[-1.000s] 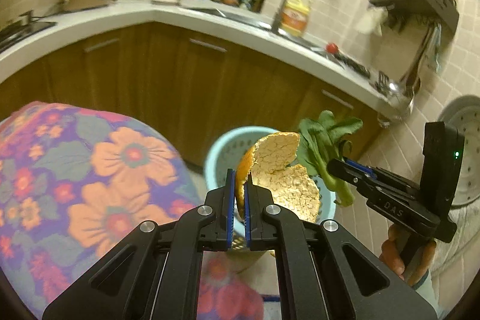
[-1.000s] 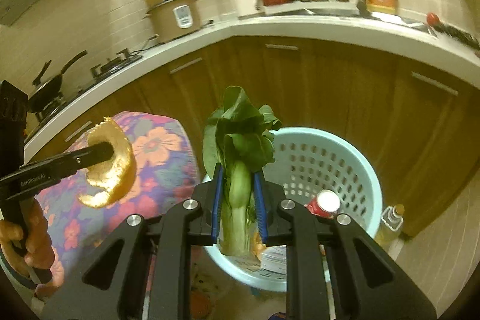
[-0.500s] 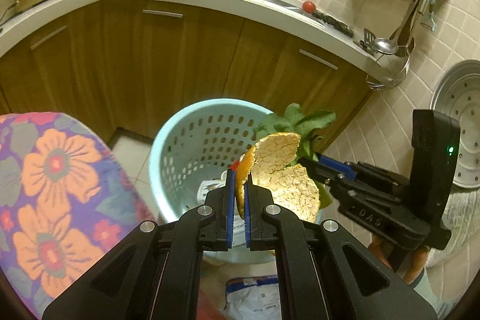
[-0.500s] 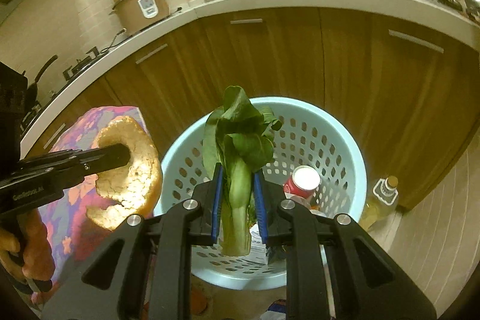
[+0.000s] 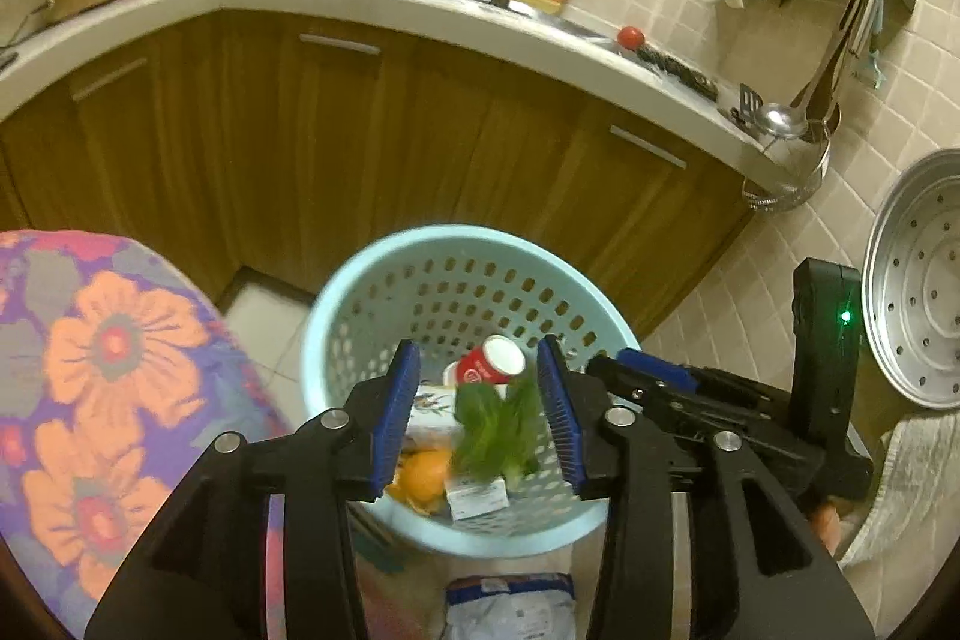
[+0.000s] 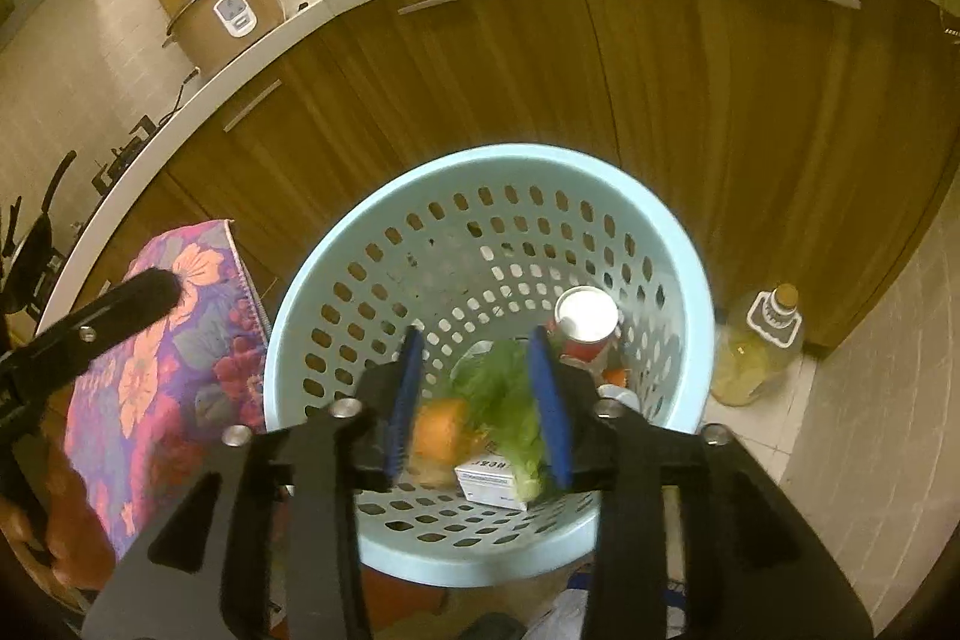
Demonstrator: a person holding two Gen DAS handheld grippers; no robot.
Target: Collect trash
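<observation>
Hand-held grippers [image 5: 477, 412] [image 6: 477, 400] angled down over basket [image 6: 300, 340], jaws opening, empty.

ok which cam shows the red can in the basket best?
Right wrist view. The red can sits clear of the tool there, its white end and red side unobstructed against the basket wall. The left wrist view shows it smaller, with the green leaf overlapping its lower edge.

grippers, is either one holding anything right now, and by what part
Nothing held. Left gripper and right gripper jaws are opening, empty; orange peel and greens lie in the basket.
</observation>
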